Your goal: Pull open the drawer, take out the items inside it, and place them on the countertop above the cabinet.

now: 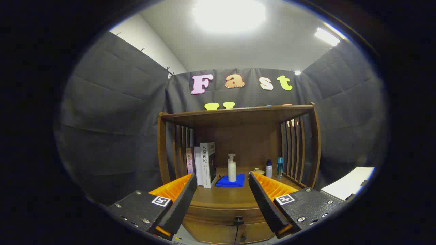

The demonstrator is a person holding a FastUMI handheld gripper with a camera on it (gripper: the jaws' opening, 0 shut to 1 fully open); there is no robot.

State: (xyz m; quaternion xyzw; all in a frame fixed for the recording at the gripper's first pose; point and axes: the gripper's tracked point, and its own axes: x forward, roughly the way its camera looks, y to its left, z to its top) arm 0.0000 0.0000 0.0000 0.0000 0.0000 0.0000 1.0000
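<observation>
Dark grey cloth walls [112,112] closed the booth on three sides. Above them were a white ceiling [238,51] and two bright lamps [229,13]. A brown wooden shelf unit [238,114] with slatted sides stood against the back wall.

"人格理论" on white book spine [207,163]

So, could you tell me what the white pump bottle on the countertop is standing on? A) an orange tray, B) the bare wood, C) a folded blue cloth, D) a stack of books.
C: the pump bottle stands upright on the folded blue cloth, beyond the open gripper, whose fingers hold nothing.
</observation>
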